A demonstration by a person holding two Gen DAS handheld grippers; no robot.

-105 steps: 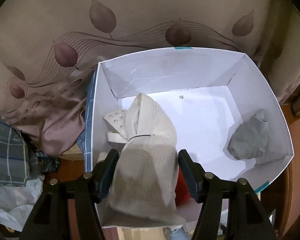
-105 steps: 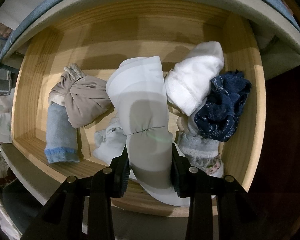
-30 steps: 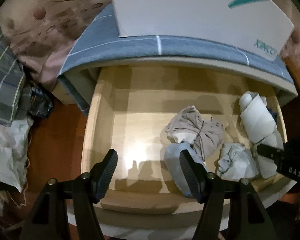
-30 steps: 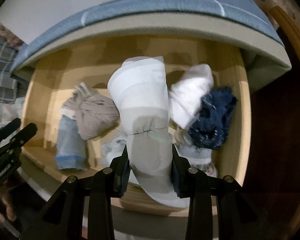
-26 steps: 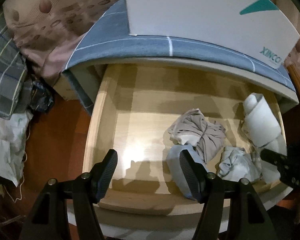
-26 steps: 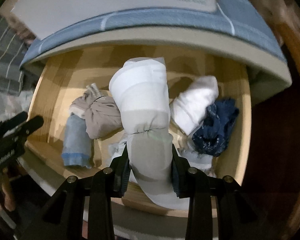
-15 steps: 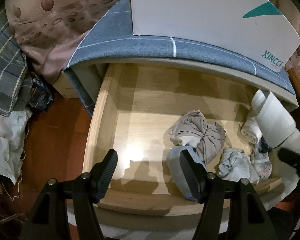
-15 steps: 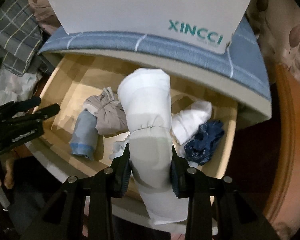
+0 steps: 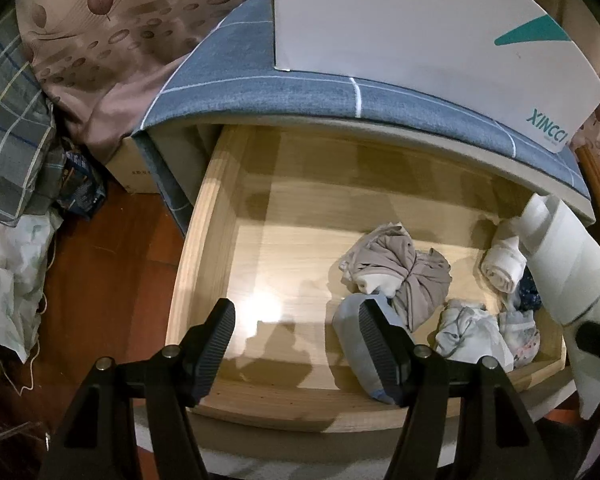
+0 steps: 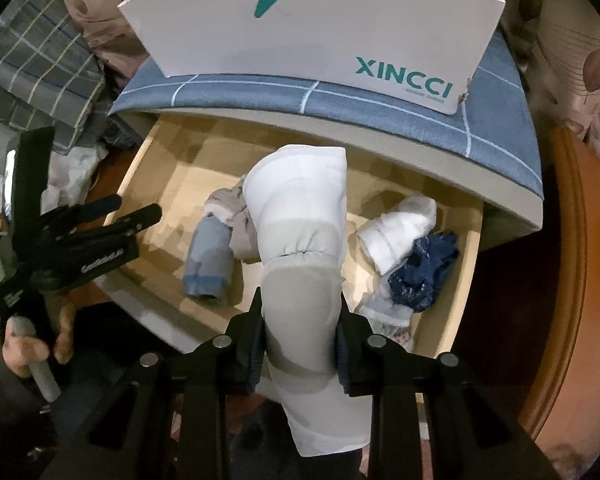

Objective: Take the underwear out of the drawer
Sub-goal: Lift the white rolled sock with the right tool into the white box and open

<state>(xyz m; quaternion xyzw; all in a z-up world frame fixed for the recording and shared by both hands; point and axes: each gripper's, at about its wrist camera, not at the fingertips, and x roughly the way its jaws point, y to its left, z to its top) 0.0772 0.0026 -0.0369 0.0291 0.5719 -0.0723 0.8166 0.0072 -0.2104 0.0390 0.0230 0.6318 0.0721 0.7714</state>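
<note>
Left wrist view: one left gripper (image 9: 296, 330), its two ribbed black fingers (image 9: 216, 344) spread wide with nothing between them, hangs over the near edge of one open wooden drawer (image 9: 204, 240). On the drawer's pale, smooth floor lie five loose bundles: a knotted beige one (image 9: 400, 272), a grey-blue roll (image 9: 356, 332) partly behind the right-hand finger, a crumpled pale one (image 9: 468, 332), a white roll (image 9: 502, 264) and a floral scrap (image 9: 520, 332). One white cardboard box (image 9: 400, 20) stands on the blue checked cloth (image 9: 240, 60) above.

Right wrist view: the right gripper (image 10: 300, 344) squeezes the rolled white underwear (image 10: 300, 240), jaws closing on its soft, ribbed cloth. The roll is held above the drawer (image 10: 140, 172), long axis running away from the camera toward the box (image 10: 312, 28), far end rounded, cinched at the middle. A dark blue lacy piece (image 10: 424, 276) lies beside the white roll (image 10: 400, 232).
</note>
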